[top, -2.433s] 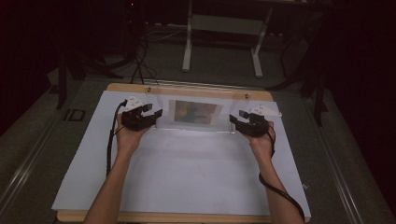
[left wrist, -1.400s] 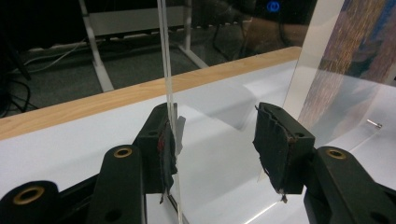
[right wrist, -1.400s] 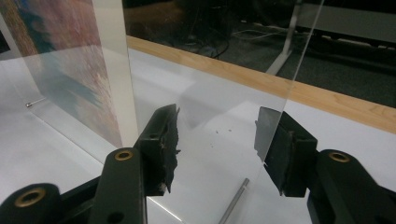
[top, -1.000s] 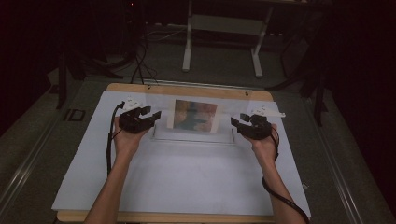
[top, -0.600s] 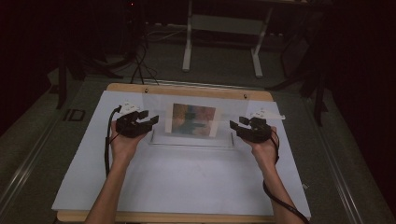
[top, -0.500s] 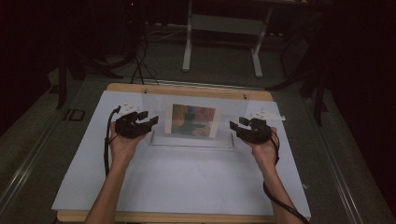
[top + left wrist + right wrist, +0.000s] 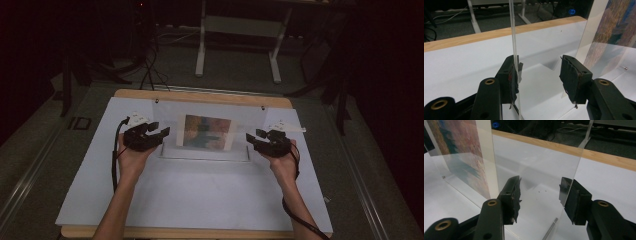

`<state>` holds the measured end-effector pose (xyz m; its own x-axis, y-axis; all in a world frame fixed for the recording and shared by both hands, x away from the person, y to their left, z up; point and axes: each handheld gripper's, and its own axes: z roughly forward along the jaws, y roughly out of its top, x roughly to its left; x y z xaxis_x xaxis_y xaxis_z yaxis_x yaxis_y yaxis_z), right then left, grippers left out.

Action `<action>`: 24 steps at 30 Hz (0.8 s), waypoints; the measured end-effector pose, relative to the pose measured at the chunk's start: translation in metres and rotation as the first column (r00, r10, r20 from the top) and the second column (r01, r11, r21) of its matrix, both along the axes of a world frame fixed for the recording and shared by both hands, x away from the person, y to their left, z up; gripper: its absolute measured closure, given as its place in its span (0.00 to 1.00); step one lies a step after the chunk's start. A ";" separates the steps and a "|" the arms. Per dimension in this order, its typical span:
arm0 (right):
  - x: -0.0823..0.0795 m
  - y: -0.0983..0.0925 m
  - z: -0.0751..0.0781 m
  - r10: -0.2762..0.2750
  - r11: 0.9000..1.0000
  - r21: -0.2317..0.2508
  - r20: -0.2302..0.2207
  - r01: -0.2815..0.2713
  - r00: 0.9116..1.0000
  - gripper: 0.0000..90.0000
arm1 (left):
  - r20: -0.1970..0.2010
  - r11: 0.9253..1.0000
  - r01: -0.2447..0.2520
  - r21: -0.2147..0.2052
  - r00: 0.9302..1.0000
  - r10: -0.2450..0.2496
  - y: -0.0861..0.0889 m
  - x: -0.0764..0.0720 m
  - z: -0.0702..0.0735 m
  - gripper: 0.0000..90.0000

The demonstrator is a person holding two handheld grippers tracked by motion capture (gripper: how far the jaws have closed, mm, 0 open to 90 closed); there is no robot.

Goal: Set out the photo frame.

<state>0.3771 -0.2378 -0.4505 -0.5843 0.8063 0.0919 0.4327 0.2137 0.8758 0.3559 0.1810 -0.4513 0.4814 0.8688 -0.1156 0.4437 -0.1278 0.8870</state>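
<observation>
— What holds everything up?

— A wooden table [image 7: 200, 96]; its light wood edge runs along the far side and shows again along the near edge.

— And directly on it?

— A big white sheet [image 7: 200, 195] covers nearly the whole top, leaving the wood bare at the far strip and the near edge.

— Anything on the sheet?

— A clear plastic frame [image 7: 207, 131] stands upright on it, toward the far middle, with a colourful picture [image 7: 205, 132] inside. A flat clear base [image 7: 202, 154] lies on the sheet just in front of the frame. From the left gripper view a small screw [image 7: 624, 67] lies on the white sheet near the frame's foot.
</observation>
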 end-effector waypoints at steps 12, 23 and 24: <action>0.000 -0.002 -0.001 0.010 1.000 0.005 0.000 -0.010 1.000 0.56 | -0.004 1.000 -0.012 0.007 1.000 0.012 -0.003 -0.006 0.001 0.55; -0.002 -0.002 -0.002 0.012 1.000 -0.001 0.004 -0.012 1.000 0.56 | 0.007 1.000 0.004 -0.007 1.000 -0.004 0.000 -0.007 -0.003 0.55; -0.002 -0.002 -0.002 0.013 1.000 -0.001 0.005 -0.013 1.000 0.56 | 0.008 1.000 0.004 -0.009 1.000 -0.004 0.000 -0.007 -0.004 0.55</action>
<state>0.3746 -0.2394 -0.4522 -0.5954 0.7986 0.0884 0.4253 0.2199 0.8779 0.3490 0.1813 -0.4550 0.4861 0.8656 -0.1202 0.4363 -0.1212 0.8916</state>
